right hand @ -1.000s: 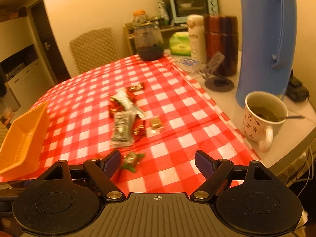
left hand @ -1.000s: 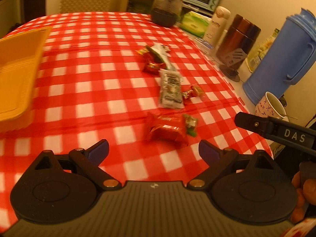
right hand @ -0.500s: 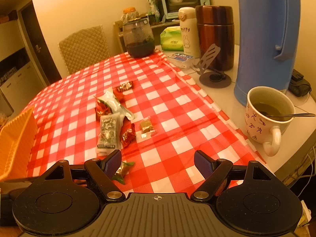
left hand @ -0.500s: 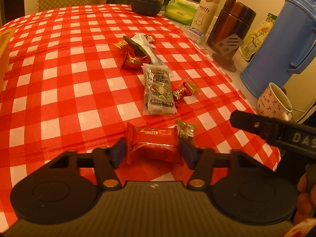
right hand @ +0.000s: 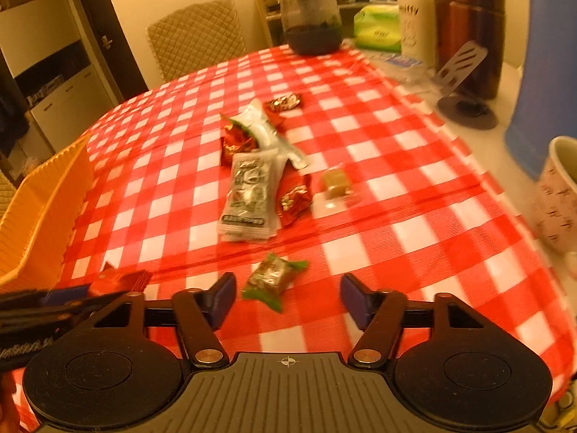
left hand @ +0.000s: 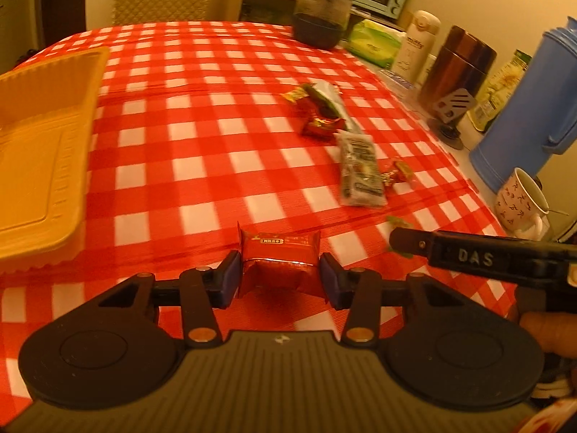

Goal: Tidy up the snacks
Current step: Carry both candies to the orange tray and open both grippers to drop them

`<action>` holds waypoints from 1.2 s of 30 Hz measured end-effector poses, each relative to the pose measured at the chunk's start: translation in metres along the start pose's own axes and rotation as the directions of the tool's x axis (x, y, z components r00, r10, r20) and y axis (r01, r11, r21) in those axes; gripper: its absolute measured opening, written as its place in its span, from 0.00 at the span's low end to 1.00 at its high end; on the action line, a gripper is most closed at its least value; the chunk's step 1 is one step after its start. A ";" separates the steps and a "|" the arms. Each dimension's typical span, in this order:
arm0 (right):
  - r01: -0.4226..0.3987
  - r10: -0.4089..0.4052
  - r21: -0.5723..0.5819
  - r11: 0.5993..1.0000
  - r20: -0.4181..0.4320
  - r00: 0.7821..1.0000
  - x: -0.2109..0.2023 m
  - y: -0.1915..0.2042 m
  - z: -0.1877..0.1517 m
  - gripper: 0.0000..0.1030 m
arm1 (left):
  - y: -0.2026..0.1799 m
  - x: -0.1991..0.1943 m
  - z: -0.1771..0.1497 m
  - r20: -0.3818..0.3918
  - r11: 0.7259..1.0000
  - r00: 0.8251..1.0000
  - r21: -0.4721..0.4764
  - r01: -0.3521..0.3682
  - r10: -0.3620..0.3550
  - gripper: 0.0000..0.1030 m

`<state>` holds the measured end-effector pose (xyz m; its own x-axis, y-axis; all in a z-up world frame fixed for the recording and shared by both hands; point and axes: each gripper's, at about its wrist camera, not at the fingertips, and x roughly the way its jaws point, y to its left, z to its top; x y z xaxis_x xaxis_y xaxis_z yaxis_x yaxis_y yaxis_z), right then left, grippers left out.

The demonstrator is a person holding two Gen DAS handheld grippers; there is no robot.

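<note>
On the red-and-white checked tablecloth (left hand: 202, 151), the yellow plastic basket (left hand: 39, 158) waits far left. The left gripper (left hand: 279, 278) is closing on a red foil-wrapped snack bar (left hand: 279, 259), pads touching; next, carry it to the basket. The right gripper (right hand: 286, 299), half-open and closing, straddles a green-ended wrapped candy (right hand: 272, 278) without touching it.

You are seeing "DAS" in raised letters on the black arm of the right gripper (left hand: 483, 258), reaching in from the right of the left wrist view. The white bottle (right hand: 414, 14) at the table's far edge is showing "miffy", partly cut off. Print on the snack wrappers is staying too blurred to read.
</note>
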<state>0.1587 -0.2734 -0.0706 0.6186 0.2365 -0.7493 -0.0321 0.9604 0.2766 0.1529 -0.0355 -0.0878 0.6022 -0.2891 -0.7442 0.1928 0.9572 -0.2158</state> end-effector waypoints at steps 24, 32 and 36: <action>-0.126 0.154 -0.217 0.968 0.120 0.981 -0.022 0.101 0.020 0.22 | 0.046 -0.079 0.013 0.135 0.989 0.983 -0.093 -0.111 0.123 0.42; -0.263 0.313 -0.319 0.910 0.116 0.942 -0.020 0.183 0.029 0.22 | 0.106 -0.120 0.017 0.175 0.958 0.951 -0.175 -0.226 0.256 0.42; -0.318 0.371 -0.368 0.874 0.083 0.925 -0.009 0.219 0.028 0.22 | 0.134 -0.132 0.017 0.176 0.942 0.936 -0.201 -0.269 0.305 0.42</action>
<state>0.1679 -0.0693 0.0130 0.6253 0.5633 -0.5402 -0.5137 0.8181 0.2585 0.1127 0.1307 -0.0076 0.7589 0.0185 -0.6509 -0.1357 0.9821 -0.1303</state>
